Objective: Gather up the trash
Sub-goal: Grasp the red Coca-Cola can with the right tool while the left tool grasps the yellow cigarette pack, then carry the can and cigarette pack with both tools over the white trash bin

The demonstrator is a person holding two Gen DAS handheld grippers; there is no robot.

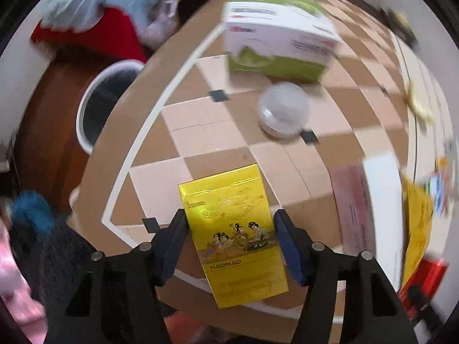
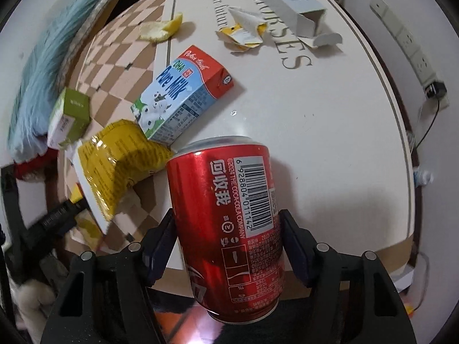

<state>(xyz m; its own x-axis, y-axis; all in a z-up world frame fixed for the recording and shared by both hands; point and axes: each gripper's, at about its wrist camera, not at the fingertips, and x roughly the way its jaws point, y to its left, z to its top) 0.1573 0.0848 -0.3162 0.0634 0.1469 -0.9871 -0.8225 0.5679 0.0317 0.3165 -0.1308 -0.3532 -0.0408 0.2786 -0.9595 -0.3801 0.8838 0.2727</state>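
Trash you hold and trash on the counter, placed from the milk carton.

You have a gold foil packet [image 1: 233, 236] printed HAOMAO upright between your left fingers [image 1: 172, 243], and a red cola can [image 2: 229, 223], barcode toward you, between your right fingers [image 2: 295, 252]. The blue-and-red milk carton [image 2: 183, 100] lies on its side on the counter [image 2: 330, 132]. A crumpled yellow bag [image 2: 117, 166] touches its near end; a green-and-white box [image 2: 68, 117] sits to its left. Beyond it lie a peel [image 2: 160, 30], a torn yellow-white wrapper [image 2: 243, 28] and an opened white box [image 2: 292, 3].
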